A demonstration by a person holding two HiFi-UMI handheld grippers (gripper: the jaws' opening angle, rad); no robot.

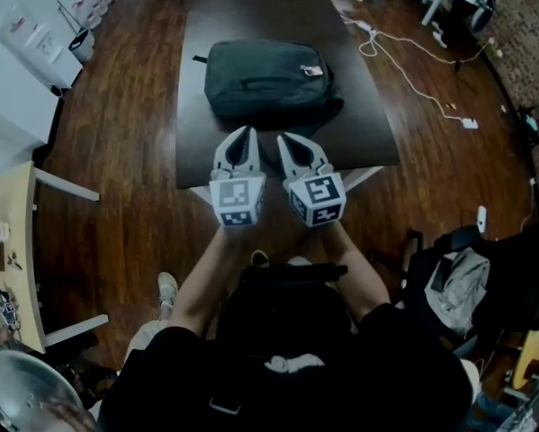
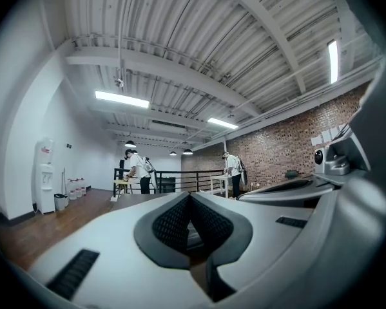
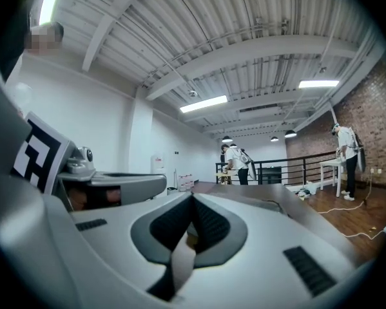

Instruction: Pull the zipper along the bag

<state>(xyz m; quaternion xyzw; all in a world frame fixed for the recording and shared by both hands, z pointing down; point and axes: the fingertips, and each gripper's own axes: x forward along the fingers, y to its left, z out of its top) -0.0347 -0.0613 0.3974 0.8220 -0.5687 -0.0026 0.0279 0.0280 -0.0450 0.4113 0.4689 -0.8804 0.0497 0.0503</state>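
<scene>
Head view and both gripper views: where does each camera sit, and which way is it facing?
Head view: on the person's head, looking steeply down at the dark fabric bag on the dark rectangular table; forearms, left gripper and right gripper show.
Left gripper view: on the left gripper, facing roughly level across the room; its closed jaws fill the bottom.
Right gripper view: on the right gripper, facing likewise; closed jaws below.
Shared: both gripper views show the black metal railing and the other gripper.

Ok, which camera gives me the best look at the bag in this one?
The head view: the whole dark bag lies on the table, seen from above. The two gripper views point across the room and show no bag I can make out.
</scene>
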